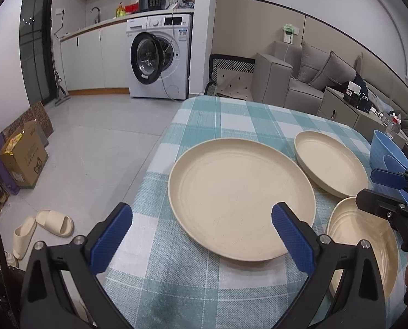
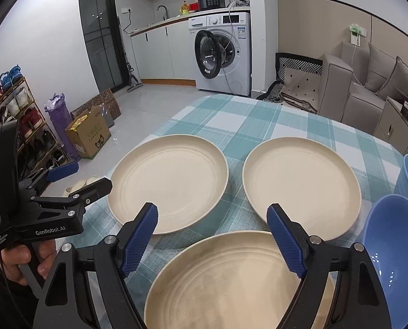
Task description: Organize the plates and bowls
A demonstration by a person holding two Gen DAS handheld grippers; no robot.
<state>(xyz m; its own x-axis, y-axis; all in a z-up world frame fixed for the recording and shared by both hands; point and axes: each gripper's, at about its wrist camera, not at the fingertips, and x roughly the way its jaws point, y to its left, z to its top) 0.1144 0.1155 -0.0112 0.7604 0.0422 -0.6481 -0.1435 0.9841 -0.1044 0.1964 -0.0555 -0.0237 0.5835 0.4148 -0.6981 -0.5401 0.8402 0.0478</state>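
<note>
Left gripper (image 1: 201, 229): jaws spread, nothing held, above the round cream plastic plate (image 1: 239, 203).
Right gripper (image 2: 212, 235): jaws spread, nothing held.

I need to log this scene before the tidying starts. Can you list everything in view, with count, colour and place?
plates: three, cream, spread apart on the table
bowls: two, blue, right edge of the table
tablecloth: one, teal and white check, covering the table
washing machine: one, white, door open, far wall
sofa: one, grey, right
cardboard box: one, brown, floor left
slippers: two, cream, floor
left gripper: jaws open, over the left plate
right gripper: jaws open, over the near plate
</note>
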